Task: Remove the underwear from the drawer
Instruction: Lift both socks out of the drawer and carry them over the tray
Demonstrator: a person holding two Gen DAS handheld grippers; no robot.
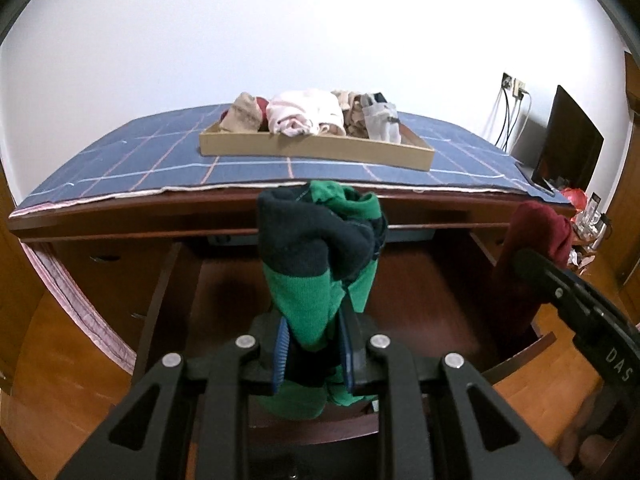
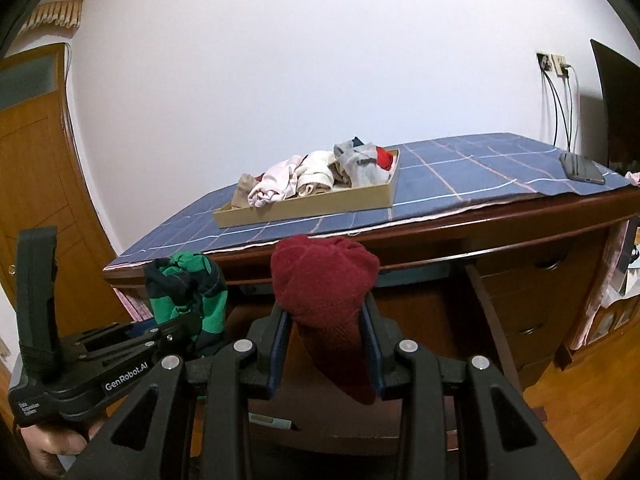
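with both pieces lifted clear of the drawer [image 1: 400,280], i hold green underwear [image 1: 316,272] in my left gripper [image 1: 316,356], red underwear [image 2: 324,284] in my right gripper [image 2: 326,356], bound for the tray [image 1: 316,150] at upper centre on the worktop [image 1: 120,160].

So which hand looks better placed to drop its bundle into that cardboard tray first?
Probably the left gripper: its green bundle faces the tray almost head-on. The right gripper, holding the red bundle, sits off toward the tray's right end.

A green-and-navy garment [image 1: 320,256] is clamped by the left gripper [image 1: 316,354] above the open drawer [image 1: 440,300], with a cardboard tray [image 1: 316,149] at twelve o'clock.
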